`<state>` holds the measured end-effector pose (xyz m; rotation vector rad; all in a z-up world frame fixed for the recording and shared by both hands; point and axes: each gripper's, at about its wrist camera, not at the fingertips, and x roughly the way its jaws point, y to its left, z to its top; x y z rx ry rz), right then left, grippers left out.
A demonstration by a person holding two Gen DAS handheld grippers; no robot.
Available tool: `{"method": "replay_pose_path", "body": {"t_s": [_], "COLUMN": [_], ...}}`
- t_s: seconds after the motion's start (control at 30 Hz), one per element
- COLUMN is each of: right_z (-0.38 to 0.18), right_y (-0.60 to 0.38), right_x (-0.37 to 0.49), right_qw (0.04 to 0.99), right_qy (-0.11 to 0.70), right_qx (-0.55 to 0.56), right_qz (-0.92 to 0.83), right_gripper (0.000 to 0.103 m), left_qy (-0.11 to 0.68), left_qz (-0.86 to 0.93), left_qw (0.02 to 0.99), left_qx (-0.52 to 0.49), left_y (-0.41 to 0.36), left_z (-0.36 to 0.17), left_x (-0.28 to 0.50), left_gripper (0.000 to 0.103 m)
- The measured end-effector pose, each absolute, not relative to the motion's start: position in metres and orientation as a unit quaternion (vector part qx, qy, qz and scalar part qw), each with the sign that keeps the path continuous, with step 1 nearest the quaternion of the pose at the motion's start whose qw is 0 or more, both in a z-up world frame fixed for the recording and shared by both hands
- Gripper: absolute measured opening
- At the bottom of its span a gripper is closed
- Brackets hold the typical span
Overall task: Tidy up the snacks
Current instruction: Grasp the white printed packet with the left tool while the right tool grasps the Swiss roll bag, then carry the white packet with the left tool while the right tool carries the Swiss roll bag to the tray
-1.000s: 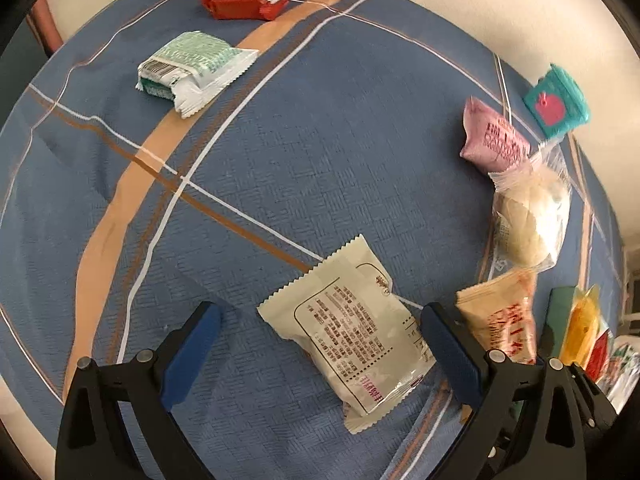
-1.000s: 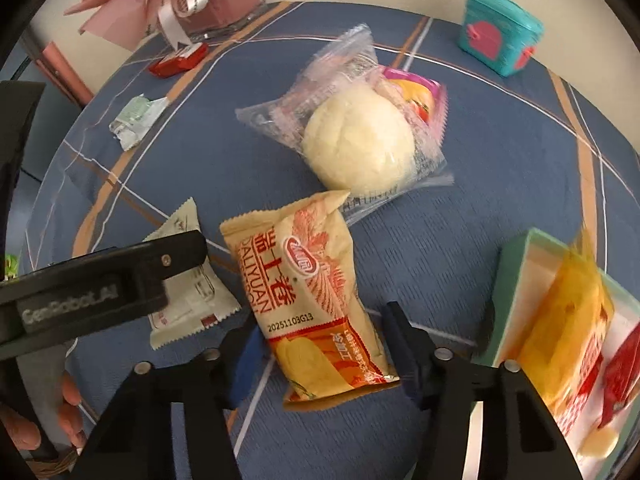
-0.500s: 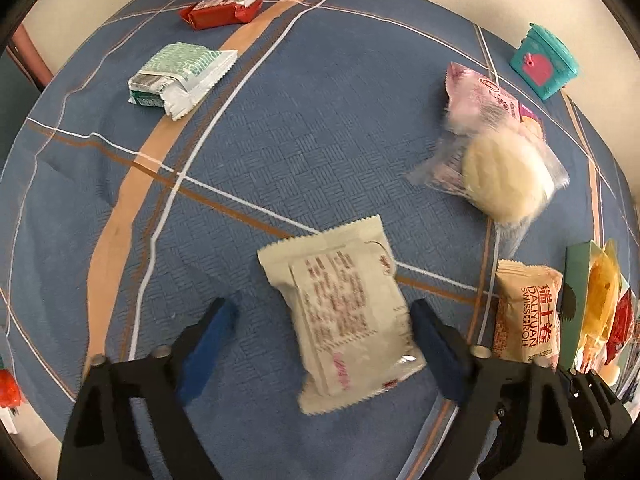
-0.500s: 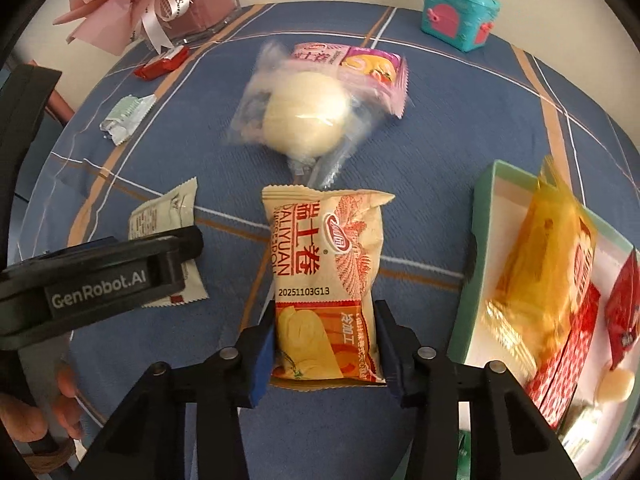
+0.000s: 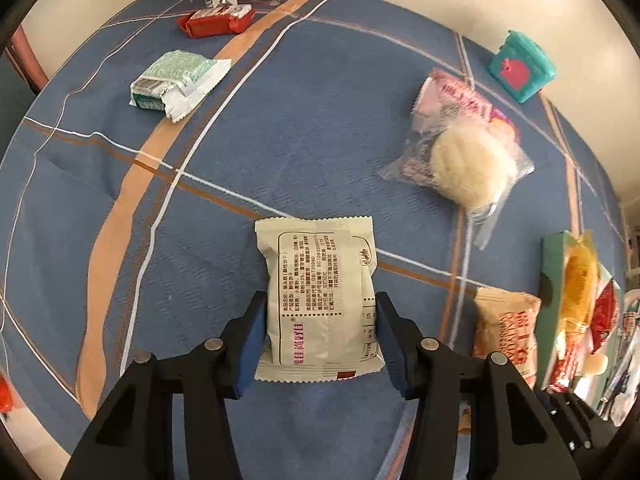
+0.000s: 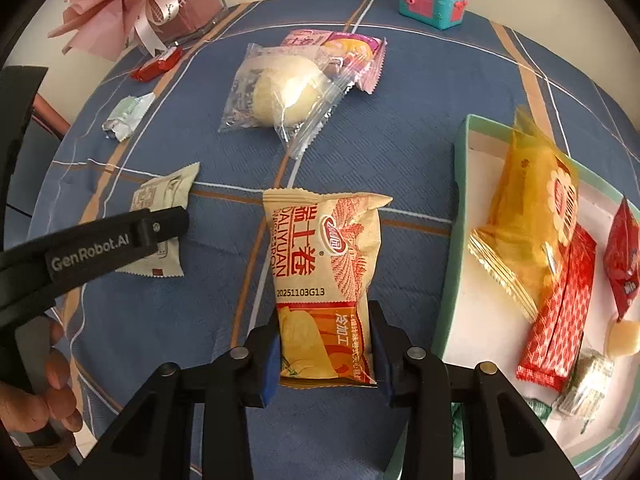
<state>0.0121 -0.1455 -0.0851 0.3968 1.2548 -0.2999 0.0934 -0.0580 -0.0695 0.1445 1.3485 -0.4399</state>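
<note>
Both claws closed in since earlier frame: left claw [image 5: 320, 338] now pinches cream pack [image 5: 320, 300], right claw [image 6: 325, 346] pinches orange pack [image 6: 326, 280], just left of tray [image 6: 460, 240]. Lift clear of rim before releasing.

A matt, woven blue tablecloth [image 5: 304, 92] lies under glossy plastic snack wrappers: a cream packet [image 5: 320, 300], an orange printed packet [image 6: 326, 276], and a clear crinkled film bag [image 6: 280, 92], beside matt black plastic gripper fingers [image 6: 256, 360].
</note>
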Motion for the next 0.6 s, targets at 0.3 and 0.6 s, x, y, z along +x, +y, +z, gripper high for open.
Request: {"method": "replay_pose_path", "body": {"t_s": [0.3, 0.6], "right_z": [-0.047, -0.013], "right_y": [-0.153, -0.163], "right_x": [-0.009, -0.030], "right_qw": [0.804, 0.820], "right_qy": [0.539, 0.507], "right_qx": [0.206, 0.211], "right_qz": [-0.144, -0.163], "right_gripper": [0.039, 0.039], "left_qy": [0.579, 0.546], "left_qz": [-0.224, -0.243], "left_qw": [0.783, 0.801], "left_qx": [0.047, 0.044], "left_y": [-0.046, -0.046], "left_z": [-0.026, 0.002], "left_x": [0.089, 0.093], "left_gripper": [0.054, 0.054]}}
